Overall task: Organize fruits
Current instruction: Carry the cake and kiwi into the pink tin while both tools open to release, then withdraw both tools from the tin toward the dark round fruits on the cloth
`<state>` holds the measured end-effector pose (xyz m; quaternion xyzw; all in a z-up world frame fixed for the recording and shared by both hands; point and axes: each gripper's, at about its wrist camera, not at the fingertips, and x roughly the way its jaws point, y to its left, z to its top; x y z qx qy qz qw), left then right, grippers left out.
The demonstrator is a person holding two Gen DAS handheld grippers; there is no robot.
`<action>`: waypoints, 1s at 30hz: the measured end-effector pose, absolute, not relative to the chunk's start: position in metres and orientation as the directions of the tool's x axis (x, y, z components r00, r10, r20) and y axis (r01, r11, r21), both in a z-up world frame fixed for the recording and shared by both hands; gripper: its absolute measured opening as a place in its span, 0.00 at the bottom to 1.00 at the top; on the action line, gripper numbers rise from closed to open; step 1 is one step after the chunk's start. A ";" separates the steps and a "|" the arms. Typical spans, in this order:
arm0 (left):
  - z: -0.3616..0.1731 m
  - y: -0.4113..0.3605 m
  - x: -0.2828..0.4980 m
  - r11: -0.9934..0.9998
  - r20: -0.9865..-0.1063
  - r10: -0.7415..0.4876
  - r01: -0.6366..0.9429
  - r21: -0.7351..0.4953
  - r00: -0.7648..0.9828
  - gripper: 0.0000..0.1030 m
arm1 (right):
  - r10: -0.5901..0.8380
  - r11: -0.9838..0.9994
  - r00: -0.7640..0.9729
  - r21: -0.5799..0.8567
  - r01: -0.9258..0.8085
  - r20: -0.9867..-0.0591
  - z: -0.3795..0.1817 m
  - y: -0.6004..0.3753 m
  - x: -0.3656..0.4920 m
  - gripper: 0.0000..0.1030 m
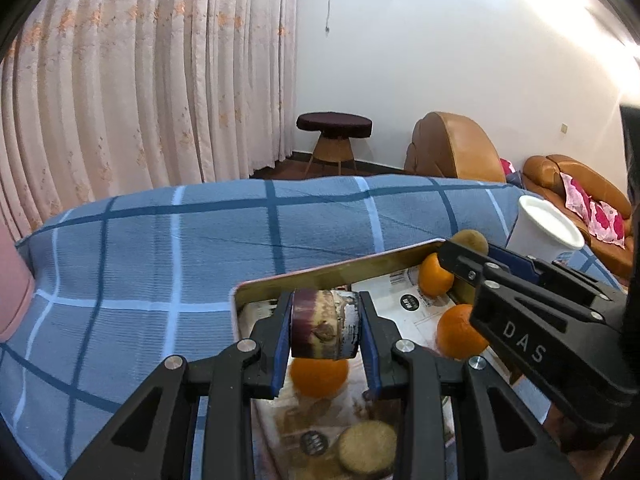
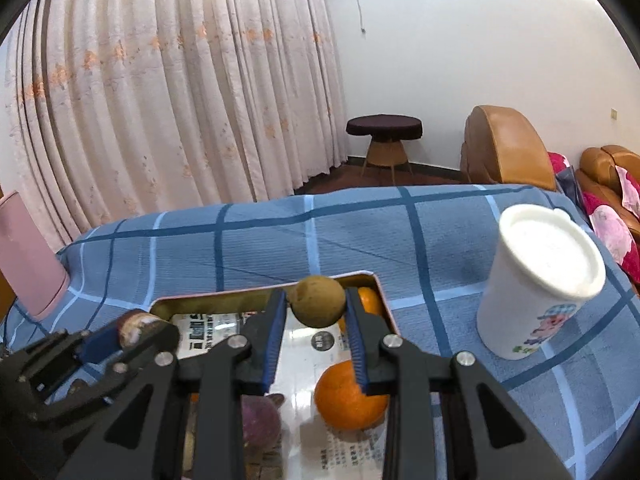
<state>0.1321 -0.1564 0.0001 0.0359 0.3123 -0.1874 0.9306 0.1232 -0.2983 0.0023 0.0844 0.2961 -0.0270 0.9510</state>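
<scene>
**A:** Your two grippers hang over a blue checked tablecloth (image 1: 160, 264) with pale and dark grid lines. What lies on it?

**B:** A shallow rectangular metal tray (image 1: 332, 274) with a gold inner wall and printed paper on its floor. To its right, apart from it, stands a tall white lidded cup (image 2: 540, 280) with a cartoon print near its base. A pink cylinder (image 2: 30, 256) stands at the cloth's far left.

**A:** And your left gripper (image 1: 325, 326)?

**B:** It is clenched on a dark purple, mottled, round-sided fruit (image 1: 325, 326), pinched between the blue pads and held above the tray, over a round orange (image 1: 319, 376) on the tray floor.

**A:** Your right gripper (image 2: 316, 306)?

**B:** Clamped on a brown, rough-skinned round fruit (image 2: 318, 300), held above the tray's far right corner. Just behind it an orange (image 2: 370, 300) lies in that corner; a larger orange (image 2: 350, 398) lies on the floor nearer you.

**A:** Anything else in the tray?

**B:** A third orange's neighbour, a blurred purple fruit (image 2: 260, 420), lies left of the larger orange, and a flat tan round biscuit-like piece (image 1: 366, 446) shows at the near end in the left view.
</scene>
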 end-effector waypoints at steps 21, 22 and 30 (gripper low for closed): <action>-0.014 -0.181 0.141 0.944 -0.632 -0.212 0.323 0.064 0.745 0.61 | 0.077 0.959 0.858 0.272 0.075 -0.508 -0.002 -0.312 0.119 0.72; -0.013 -0.179 0.139 0.946 -0.622 -0.210 0.316 0.064 0.754 0.66 | 0.068 0.958 0.861 0.273 0.085 -0.504 -0.002 -0.313 0.116 0.73; -0.008 -0.165 0.129 0.956 -0.596 -0.203 0.290 0.053 0.777 0.66 | 0.026 0.947 0.872 0.291 0.135 -0.489 -0.004 -0.317 0.107 0.79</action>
